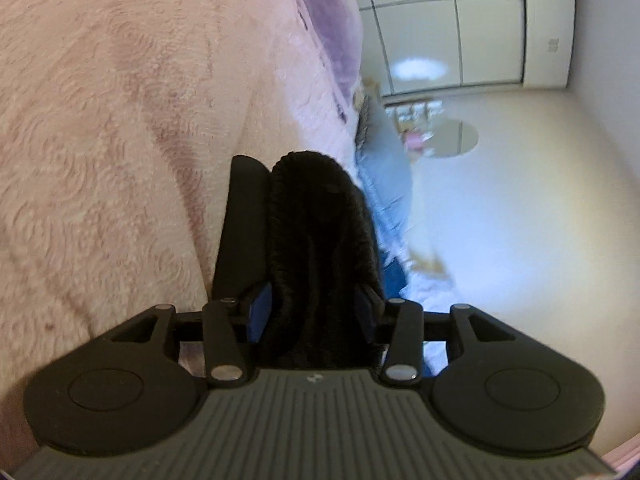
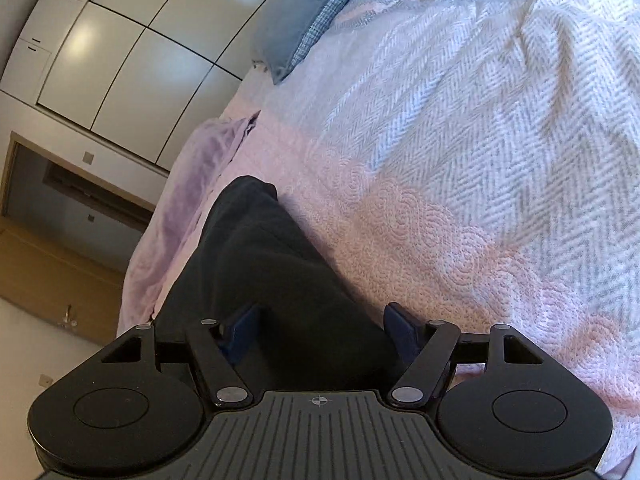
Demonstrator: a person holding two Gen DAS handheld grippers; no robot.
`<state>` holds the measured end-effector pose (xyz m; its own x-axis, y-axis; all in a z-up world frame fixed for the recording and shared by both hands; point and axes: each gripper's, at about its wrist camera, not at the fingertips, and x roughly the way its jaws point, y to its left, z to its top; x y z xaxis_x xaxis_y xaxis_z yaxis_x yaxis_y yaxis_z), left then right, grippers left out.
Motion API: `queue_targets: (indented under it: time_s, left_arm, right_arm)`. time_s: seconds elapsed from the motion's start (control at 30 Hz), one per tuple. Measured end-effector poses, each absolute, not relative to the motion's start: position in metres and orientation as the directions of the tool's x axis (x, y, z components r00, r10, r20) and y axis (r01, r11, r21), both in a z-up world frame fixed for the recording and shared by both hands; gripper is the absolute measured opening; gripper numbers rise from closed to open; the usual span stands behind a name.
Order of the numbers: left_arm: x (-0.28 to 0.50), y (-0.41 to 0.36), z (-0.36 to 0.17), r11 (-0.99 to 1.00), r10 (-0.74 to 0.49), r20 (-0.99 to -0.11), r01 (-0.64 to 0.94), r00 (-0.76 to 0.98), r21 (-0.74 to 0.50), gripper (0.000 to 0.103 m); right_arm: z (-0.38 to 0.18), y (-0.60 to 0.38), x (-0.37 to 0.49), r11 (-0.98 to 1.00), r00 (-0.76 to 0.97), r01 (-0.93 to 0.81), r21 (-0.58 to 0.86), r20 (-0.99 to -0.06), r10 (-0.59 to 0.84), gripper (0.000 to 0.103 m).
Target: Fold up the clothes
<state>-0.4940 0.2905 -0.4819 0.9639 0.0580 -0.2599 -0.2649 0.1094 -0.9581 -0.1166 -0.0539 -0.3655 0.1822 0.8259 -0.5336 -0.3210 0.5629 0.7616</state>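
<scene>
Nearest in the left wrist view, the left tool has a thick bunched fold of the black garment filling the gap between its fingers; whether the pads actually clamp it or merely flank it cannot be told. In the right wrist view, the right tool stands spread wide with the same black garment running between its fingers, the pads clear of the cloth on both sides, so it reads as released.

The garment lies on the bed, on the pink quilted cover near the bed's side edge. Its long axis runs away from the right tool toward the head of the bed, narrowing to a rounded end just beside a lilac cloth at that edge.

This looks like the middle of a fold: one end gathered in the left tool, the rest laid out. The next move probably calls for the right tool to close on the near cloth, then both carry it over lengthwise.

Farther off lie a grey herringbone blanket, a blue pillow and white wardrobe doors.
</scene>
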Motion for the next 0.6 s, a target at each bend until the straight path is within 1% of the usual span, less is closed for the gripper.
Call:
queue_targets:
  time_s: [0.17, 0.27, 0.3, 0.4, 0.43, 0.6]
  left_arm:
    - [-0.501, 0.288, -0.483, 0.1, 0.092, -0.196, -0.205, 0.976, -0.974, 0.04]
    - [-0.499, 0.288, -0.479, 0.119, 0.088, -0.168, -0.177, 0.982, -0.977, 0.045]
    - [-0.495, 0.287, -0.476, 0.147, 0.084, -0.201, -0.211, 0.976, -0.966, 0.049]
    - [-0.476, 0.286, -0.467, 0.256, 0.074, -0.351, -0.358, 0.933, -0.898, 0.05]
    - [-0.471, 0.286, -0.465, 0.279, 0.069, -0.376, -0.38, 0.924, -0.882, 0.05]
    - [-0.452, 0.291, -0.458, 0.331, 0.036, -0.435, -0.422, 0.9, -0.844, 0.048]
  right_arm:
    - [-0.373, -0.046, -0.111, 0.564, 0.182, -0.325, 0.759, -0.535, 0.825, 0.072]
    - [-0.376, -0.046, -0.11, 0.563, 0.18, -0.33, 0.758, -0.535, 0.826, 0.072]
    - [-0.377, -0.045, -0.11, 0.565, 0.182, -0.332, 0.756, -0.536, 0.824, 0.072]
    - [-0.378, -0.042, -0.108, 0.572, 0.186, -0.342, 0.745, -0.543, 0.819, 0.072]
    - [-0.378, -0.041, -0.108, 0.574, 0.187, -0.346, 0.742, -0.545, 0.817, 0.072]
    - [-0.378, -0.042, -0.106, 0.571, 0.177, -0.356, 0.74, -0.546, 0.819, 0.072]
